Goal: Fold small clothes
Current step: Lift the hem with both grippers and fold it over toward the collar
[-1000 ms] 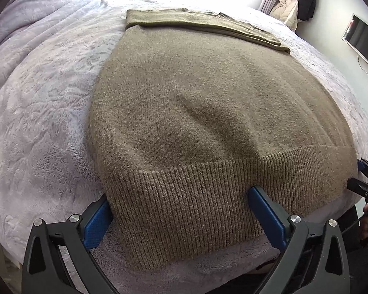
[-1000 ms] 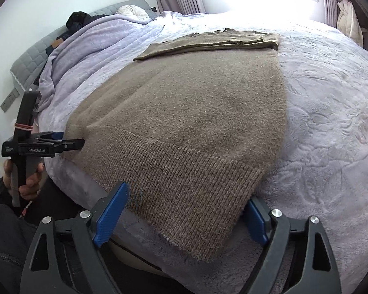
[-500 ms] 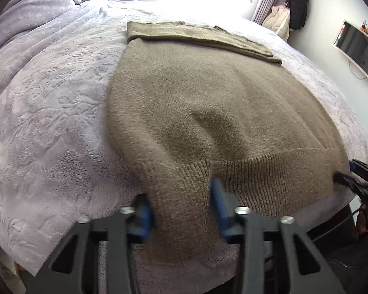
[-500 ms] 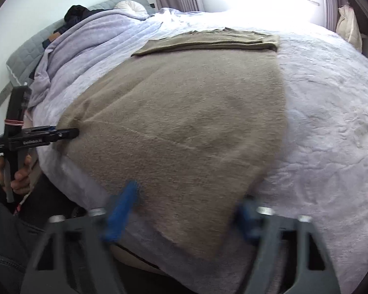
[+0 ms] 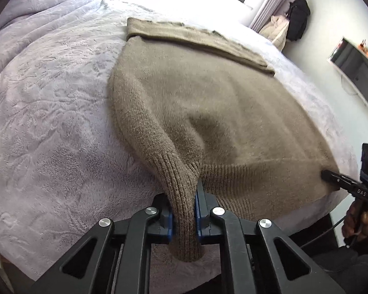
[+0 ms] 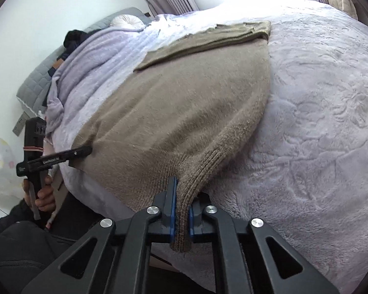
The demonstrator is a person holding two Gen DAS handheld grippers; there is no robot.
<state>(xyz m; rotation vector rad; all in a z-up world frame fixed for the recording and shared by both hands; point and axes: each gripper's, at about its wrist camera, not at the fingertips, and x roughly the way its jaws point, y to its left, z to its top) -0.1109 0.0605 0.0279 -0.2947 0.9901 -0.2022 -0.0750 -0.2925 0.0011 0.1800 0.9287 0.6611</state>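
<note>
My left tool (image 5: 184, 216) is clamped on the ribbed hem of the olive-brown knitted sweater (image 5: 208, 103), at its left corner; blue pads (image 5: 169, 220) squeeze a bunched fold that hangs past them. My right tool (image 6: 181, 216) is clamped the same way on the hem's right corner. The sweater lies flat on the pale lilac fleece bedspread (image 5: 49, 103), hem at the bed's near edge, and its upper part is folded across into a band (image 5: 196, 36) at the far end.

Left wrist view only: a wall-mounted dark screen (image 5: 355, 71) on the right, a black bag and pale coat (image 5: 289, 24) hanging by the curtains, and my right tool seen from the side (image 5: 331, 176) with my hand (image 5: 358, 223) on its grip, tip at the sweater's edge.

Right wrist view only: a grey quilted headboard (image 6: 44, 73), a round white cushion (image 6: 127, 20), dark clothes (image 6: 73, 39) piled by it, a bunched lilac blanket (image 6: 85, 61), and my left tool side-on (image 6: 81, 152), my hand (image 6: 41, 193) around its handle.

Hem between the two corners lies on the bedspread.
</note>
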